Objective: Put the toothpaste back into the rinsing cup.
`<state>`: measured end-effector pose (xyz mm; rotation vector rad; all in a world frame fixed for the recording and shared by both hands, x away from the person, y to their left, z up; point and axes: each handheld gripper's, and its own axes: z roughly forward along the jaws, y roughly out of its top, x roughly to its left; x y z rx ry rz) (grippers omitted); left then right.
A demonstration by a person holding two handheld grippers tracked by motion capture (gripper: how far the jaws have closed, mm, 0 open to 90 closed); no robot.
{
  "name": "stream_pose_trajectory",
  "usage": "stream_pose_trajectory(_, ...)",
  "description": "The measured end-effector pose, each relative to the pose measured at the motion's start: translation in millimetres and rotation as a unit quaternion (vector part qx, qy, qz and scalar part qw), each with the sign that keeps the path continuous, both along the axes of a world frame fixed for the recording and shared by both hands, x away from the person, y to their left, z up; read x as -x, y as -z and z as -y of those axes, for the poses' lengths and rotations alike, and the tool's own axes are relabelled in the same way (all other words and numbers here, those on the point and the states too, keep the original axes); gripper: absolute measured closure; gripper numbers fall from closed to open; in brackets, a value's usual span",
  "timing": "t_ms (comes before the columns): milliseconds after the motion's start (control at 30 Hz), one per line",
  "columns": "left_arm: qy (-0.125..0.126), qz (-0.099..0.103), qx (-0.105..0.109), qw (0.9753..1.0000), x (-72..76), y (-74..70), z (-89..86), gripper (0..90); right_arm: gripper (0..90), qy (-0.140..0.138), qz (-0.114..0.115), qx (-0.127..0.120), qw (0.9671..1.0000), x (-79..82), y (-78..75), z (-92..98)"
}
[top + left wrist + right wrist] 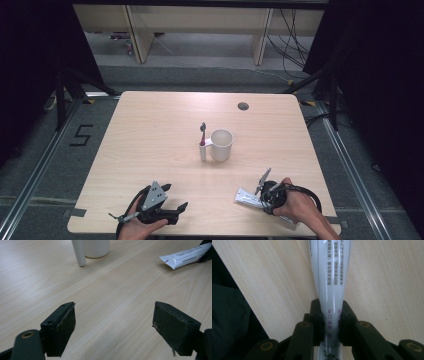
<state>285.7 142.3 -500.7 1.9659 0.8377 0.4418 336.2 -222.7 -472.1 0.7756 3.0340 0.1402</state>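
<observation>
Right gripper (329, 322) pinched on toothpaste tube (330, 277), jaws pressed against both sides of tube's narrower part, near cap end by the look of it, cap itself out of frame. Tube (248, 197) lay flat near front right edge of table (150, 130), long axis running from the gripper out toward table centre-left, flat crimped end pointing away from the claw. In high view, right gripper (270, 196) sat over tube's right end, hand wrapped around gripper body. Left gripper (113, 327) spread wide, nothing between pads, hovering low over bare wood; same gripper (172, 212) at front left of table, well apart from tube. From left gripper view, tube's crimped end (185, 256) lay ahead and to the right, not touching the jaws. White mug (221, 145) stood upright mid-table, well beyond both grippers, with toothbrush (202, 135) standing upright in a small white holder just beside mug's left side. Judged step: tube gripped, lift not yet begun, since tube looked to be resting on table. Key relation for next move: mug and toothbrush lay forward and left of right gripper, right hand being the nearer 1 to tube.
</observation>
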Motion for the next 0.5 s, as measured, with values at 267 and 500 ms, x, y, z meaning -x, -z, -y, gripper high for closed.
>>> stream_pose_trajectory(267, 0.000, 0.001, 0.000, 1.0000, -0.2, 0.0, -0.3, 17.9, 77.6, 0.012, 0.035, -0.066, 0.9971, -3.6, -14.3, 11.8)
stream_pose_trajectory(500, 0.002, 0.003, -0.015, 0.9999, -1.2, -0.5, -2.2, 17.9, 77.5, 0.055, 0.085, -0.167, 0.9807, -11.3, -35.2, 30.5)
